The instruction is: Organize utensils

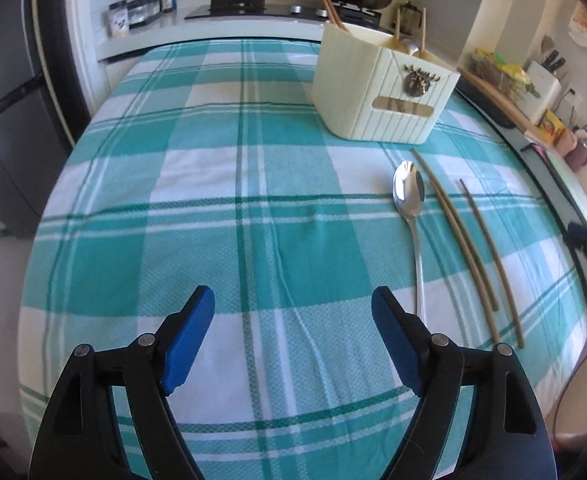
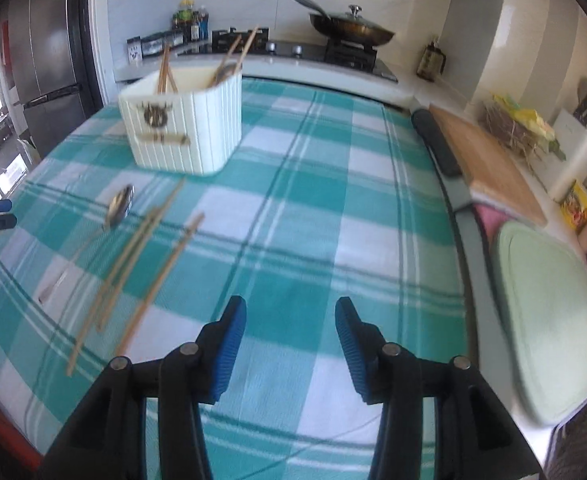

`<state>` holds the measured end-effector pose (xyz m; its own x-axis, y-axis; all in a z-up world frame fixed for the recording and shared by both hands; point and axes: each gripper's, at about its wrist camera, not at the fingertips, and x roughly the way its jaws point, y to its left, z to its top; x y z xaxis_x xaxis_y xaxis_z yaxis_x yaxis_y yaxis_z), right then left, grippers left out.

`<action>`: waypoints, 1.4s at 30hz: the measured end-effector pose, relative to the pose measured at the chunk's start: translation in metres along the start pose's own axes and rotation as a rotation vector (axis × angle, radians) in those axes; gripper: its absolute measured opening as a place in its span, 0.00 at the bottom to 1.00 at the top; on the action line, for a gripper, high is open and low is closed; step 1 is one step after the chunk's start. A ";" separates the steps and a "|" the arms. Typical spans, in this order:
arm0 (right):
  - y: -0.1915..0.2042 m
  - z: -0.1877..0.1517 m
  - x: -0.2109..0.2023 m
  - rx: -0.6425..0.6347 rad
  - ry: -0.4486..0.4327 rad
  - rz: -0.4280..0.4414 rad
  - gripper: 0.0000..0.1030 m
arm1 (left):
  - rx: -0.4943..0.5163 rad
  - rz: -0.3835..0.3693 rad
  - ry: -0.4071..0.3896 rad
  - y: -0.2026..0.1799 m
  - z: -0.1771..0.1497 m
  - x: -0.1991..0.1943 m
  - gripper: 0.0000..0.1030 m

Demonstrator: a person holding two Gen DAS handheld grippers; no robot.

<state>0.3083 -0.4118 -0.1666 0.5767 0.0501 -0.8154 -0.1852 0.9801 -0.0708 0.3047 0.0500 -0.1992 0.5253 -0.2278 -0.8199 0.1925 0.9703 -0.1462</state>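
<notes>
Left wrist view: the left gripper is held spread wide over bare cloth, nothing between its jaws. The right gripper is also held apart, less widely, and is likewise empty.

Ahead stands the bin, already holding some chopsticks and a spoon upright. In front of the bin, on the cloth, a spoon lies bowl toward it, and just beside the spoon, on the side away from the left gripper, lie three chopsticks, two close together and one slightly apart.

The step in hand is judged to be the first reach for a loose utensil. The spoon is best taken by the left gripper across its thin handle, near the middle, so it does not swing. The chopsticks are better left to the right gripper, pinched crosswise and pressed low against the cloth, since they may roll. The paired two could be taken together.
</notes>
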 end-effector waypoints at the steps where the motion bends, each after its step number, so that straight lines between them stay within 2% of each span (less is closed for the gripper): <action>1: 0.001 -0.019 0.011 0.028 0.016 0.000 0.46 | -0.021 0.005 -0.015 0.001 -0.004 0.006 0.80; 5: 0.008 -0.062 0.040 0.093 0.032 -0.073 0.46 | -0.080 0.057 -0.052 0.007 -0.003 0.029 0.80; 7: 0.011 -0.068 0.045 0.104 0.012 -0.096 0.46 | -0.072 0.089 -0.064 0.008 0.002 0.038 0.80; 11: 0.008 -0.061 0.051 0.134 0.002 -0.085 0.46 | -0.060 0.152 -0.068 0.013 0.009 0.053 0.80; 13: 0.004 -0.055 0.057 0.151 -0.002 -0.081 0.46 | -0.080 0.148 -0.076 0.015 0.010 0.055 0.81; 15: 0.000 -0.051 0.063 0.188 -0.015 -0.067 0.47 | -0.082 0.141 -0.073 0.016 0.010 0.056 0.88; 21: -0.002 -0.045 0.071 0.223 -0.019 -0.068 0.50 | -0.024 0.183 -0.039 0.004 0.009 0.064 0.97; 42: -0.003 -0.044 0.071 0.225 -0.020 -0.065 0.52 | -0.022 0.186 -0.034 0.003 0.009 0.065 1.00</action>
<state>0.3148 -0.4193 -0.2496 0.5974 -0.0134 -0.8018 0.0339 0.9994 0.0085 0.3466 0.0372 -0.2484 0.5779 -0.0466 -0.8148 0.0713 0.9974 -0.0065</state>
